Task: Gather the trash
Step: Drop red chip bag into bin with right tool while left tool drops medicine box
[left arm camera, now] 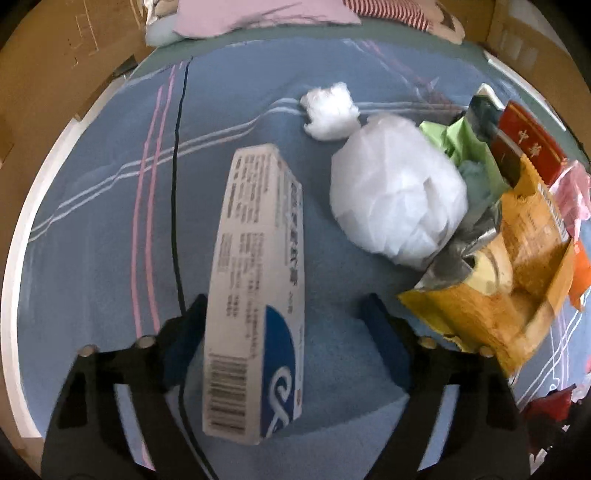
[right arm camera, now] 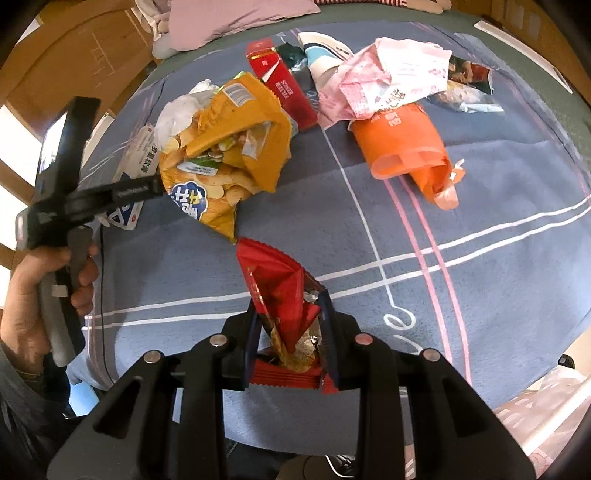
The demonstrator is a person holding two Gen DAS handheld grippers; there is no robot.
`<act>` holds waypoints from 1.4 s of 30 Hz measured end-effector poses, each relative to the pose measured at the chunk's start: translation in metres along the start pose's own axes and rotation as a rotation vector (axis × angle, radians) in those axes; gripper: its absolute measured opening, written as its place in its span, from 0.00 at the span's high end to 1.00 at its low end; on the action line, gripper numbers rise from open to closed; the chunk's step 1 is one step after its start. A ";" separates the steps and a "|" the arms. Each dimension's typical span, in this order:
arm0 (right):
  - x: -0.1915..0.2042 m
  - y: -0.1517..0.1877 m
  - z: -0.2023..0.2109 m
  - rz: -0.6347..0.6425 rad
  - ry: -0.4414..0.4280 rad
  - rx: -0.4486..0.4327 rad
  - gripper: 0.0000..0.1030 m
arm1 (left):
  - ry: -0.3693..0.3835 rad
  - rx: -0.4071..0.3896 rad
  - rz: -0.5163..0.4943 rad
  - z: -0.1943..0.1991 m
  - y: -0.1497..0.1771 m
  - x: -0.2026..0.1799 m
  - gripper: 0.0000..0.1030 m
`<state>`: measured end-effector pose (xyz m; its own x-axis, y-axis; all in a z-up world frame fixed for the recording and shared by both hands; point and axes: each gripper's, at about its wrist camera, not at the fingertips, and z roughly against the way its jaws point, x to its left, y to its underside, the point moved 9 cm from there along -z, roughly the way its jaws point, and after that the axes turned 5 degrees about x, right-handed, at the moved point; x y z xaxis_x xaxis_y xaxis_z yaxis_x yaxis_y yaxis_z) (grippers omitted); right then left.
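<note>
Trash lies on a blue striped bedsheet (left arm camera: pixel 92 240). In the left wrist view a white and blue carton (left arm camera: pixel 255 295) lies between the spread fingers of my left gripper (left arm camera: pixel 286 306), which is open. Beyond it are a white crumpled bag (left arm camera: pixel 395 192), a cotton wad (left arm camera: pixel 330 110) and a yellow chip bag (left arm camera: pixel 509 291). In the right wrist view my right gripper (right arm camera: pixel 290 299) is shut on a red snack wrapper (right arm camera: pixel 280 291). The yellow chip bag (right arm camera: pixel 229 147), a red cigarette box (right arm camera: pixel 284 88), an orange bag (right arm camera: pixel 406 144) and pink paper (right arm camera: pixel 380 81) lie ahead.
The left gripper's handle (right arm camera: pixel 62 192), held by a hand (right arm camera: pixel 33 295), shows at the left in the right wrist view. A pillow (left arm camera: pixel 258 14) lies at the head of the bed. A wooden bed frame (left arm camera: pixel 55 55) runs along the left side.
</note>
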<state>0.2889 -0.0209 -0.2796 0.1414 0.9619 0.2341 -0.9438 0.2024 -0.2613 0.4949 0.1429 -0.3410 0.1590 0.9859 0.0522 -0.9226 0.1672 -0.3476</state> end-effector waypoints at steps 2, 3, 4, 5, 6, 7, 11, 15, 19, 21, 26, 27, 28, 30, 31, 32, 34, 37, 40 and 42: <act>0.001 0.001 0.001 0.002 -0.001 -0.006 0.70 | -0.012 -0.011 0.045 0.004 -0.006 0.010 0.55; 0.001 0.001 0.002 0.004 0.000 -0.011 0.70 | -0.014 -0.013 0.058 0.006 -0.005 0.014 0.67; 0.003 -0.001 0.001 0.006 0.002 -0.014 0.70 | -0.006 -0.016 0.074 0.007 -0.006 0.019 0.75; 0.002 -0.001 0.002 0.006 0.002 -0.018 0.70 | 0.007 -0.022 0.092 0.008 -0.007 0.025 0.77; 0.002 0.000 0.003 0.005 0.000 -0.021 0.70 | 0.018 -0.025 0.103 0.011 -0.003 0.028 0.78; 0.002 0.000 0.005 0.001 -0.006 -0.026 0.70 | 0.035 -0.027 0.115 0.012 -0.002 0.032 0.79; -0.001 0.003 0.013 -0.004 -0.015 -0.043 0.70 | 0.076 -0.040 0.122 0.024 0.005 0.040 0.79; -0.003 0.004 0.022 -0.017 -0.041 -0.058 0.70 | 0.243 -0.045 0.120 0.052 0.020 0.032 0.79; 0.001 0.003 0.035 -0.006 -0.056 -0.092 0.70 | 0.287 -0.151 0.091 0.096 0.035 0.026 0.79; 0.003 0.002 0.042 0.009 -0.053 -0.109 0.70 | 0.292 -0.201 0.095 0.115 0.043 0.025 0.79; 0.007 0.006 0.057 0.033 -0.055 -0.139 0.70 | 0.280 -0.239 0.123 0.140 0.082 0.010 0.79; 0.008 0.006 0.061 0.035 -0.063 -0.142 0.70 | 0.276 -0.242 0.123 0.148 0.091 0.005 0.79; 0.008 0.008 0.068 0.040 -0.074 -0.147 0.70 | 0.275 -0.249 0.120 0.157 0.104 0.001 0.79; 0.007 0.011 0.089 0.062 -0.089 -0.179 0.70 | 0.314 -0.269 0.118 0.176 0.118 -0.012 0.79; 0.005 0.013 0.101 0.075 -0.090 -0.197 0.70 | 0.351 -0.277 0.123 0.188 0.125 -0.020 0.79; 0.002 0.014 0.110 0.083 -0.092 -0.210 0.70 | 0.389 -0.290 0.122 0.199 0.132 -0.029 0.79; -0.008 0.017 0.133 0.094 -0.103 -0.237 0.70 | 0.427 -0.312 0.114 0.216 0.142 -0.044 0.79; -0.027 0.024 0.163 0.104 -0.089 -0.277 0.70 | 0.366 -0.357 0.085 0.243 0.159 -0.071 0.79; -0.052 0.037 0.186 0.107 -0.049 -0.310 0.70 | 0.280 -0.382 0.053 0.262 0.175 -0.097 0.79; -0.069 0.048 0.195 0.106 -0.024 -0.322 0.70 | 0.259 -0.389 0.026 0.275 0.186 -0.121 0.79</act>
<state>0.1759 -0.1137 -0.1257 0.0368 0.9768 0.2109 -0.8096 0.1529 -0.5668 0.2075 0.0565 -0.1547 0.2656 0.9472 -0.1799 -0.7352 0.0783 -0.6733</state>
